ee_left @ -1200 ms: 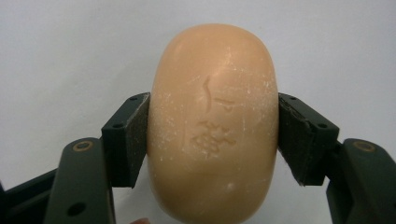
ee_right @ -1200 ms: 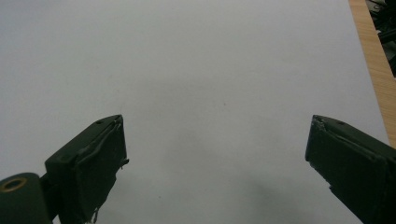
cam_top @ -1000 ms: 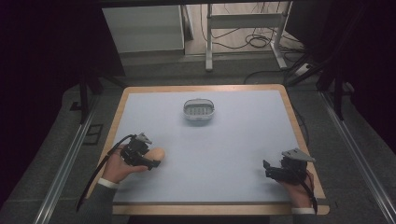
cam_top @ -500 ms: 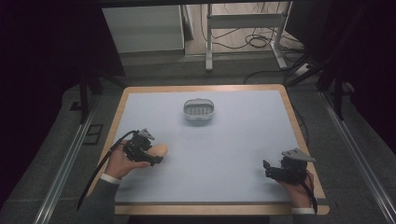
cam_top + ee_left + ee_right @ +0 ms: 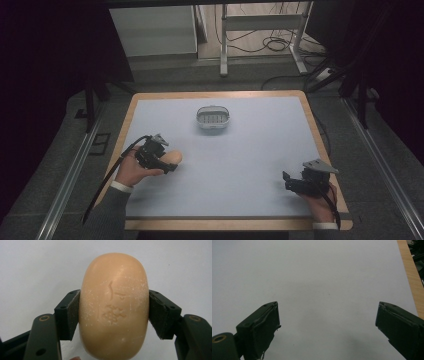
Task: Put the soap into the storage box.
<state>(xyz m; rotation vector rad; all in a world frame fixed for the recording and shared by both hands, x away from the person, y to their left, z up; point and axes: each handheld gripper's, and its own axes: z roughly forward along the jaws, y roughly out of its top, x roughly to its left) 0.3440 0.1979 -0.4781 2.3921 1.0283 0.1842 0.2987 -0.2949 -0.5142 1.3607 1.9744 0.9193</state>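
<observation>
soap: tan oval bar (image 5: 113,307) clamped between the left gripper (image 5: 159,159) jaws, at 8 o'clock on the desk (image 5: 250,155)
right gripper (image 5: 296,182): jaws wide apart, holding nothing, at 4 o'clock near the wooden edge
basket (image 5: 213,117): 12 o'clock, well apart from both
left gripper view: stamped mark on the soap

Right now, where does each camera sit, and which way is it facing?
High view: above the person's side, looking forward and down at table, basket, both hands.
Left gripper view: on left gripper, jaws pressing soap.
Right gripper view: on right gripper, jaws apart over bare table.
Shared: soap, high and left gripper views.
</observation>
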